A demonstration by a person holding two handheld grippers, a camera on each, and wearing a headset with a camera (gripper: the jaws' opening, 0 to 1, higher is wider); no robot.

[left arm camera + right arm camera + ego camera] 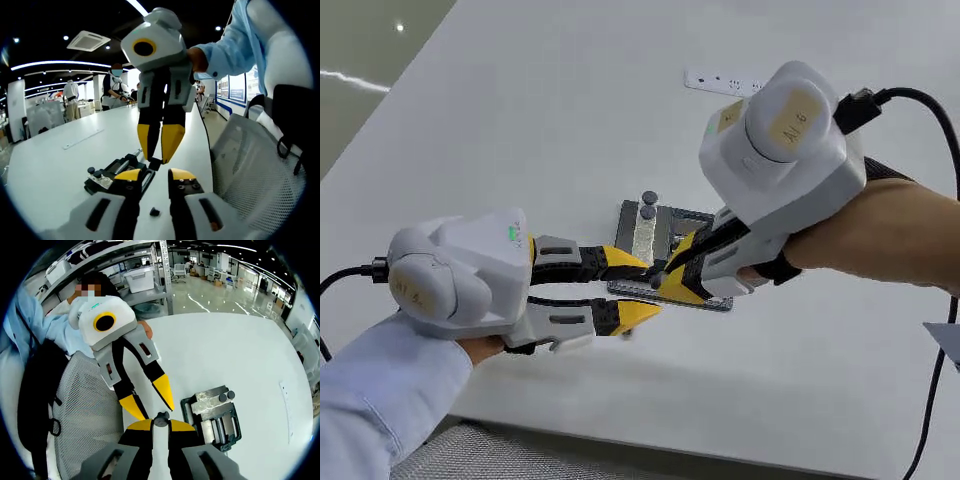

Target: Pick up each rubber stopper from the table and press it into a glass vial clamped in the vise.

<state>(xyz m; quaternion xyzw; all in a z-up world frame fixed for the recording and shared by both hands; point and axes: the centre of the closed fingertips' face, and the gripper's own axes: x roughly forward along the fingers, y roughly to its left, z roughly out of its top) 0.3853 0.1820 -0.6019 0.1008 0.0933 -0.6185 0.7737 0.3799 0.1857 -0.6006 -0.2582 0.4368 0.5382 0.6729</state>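
The right hand-held gripper (160,426) pinches a rubber stopper (161,417) just beside the vise (220,426) — its long axis runs away toward two seated stoppers (222,397). The left hand-held gripper (155,177), spread, has a loose stopper (155,212) on the surface (60,165) between its jaws.

A white power strip (725,82) is being borne flat by the white desk (520,120). A grey mesh chair (85,407) is being seen just beside its edge, with metal shelving (142,272) well beyond.
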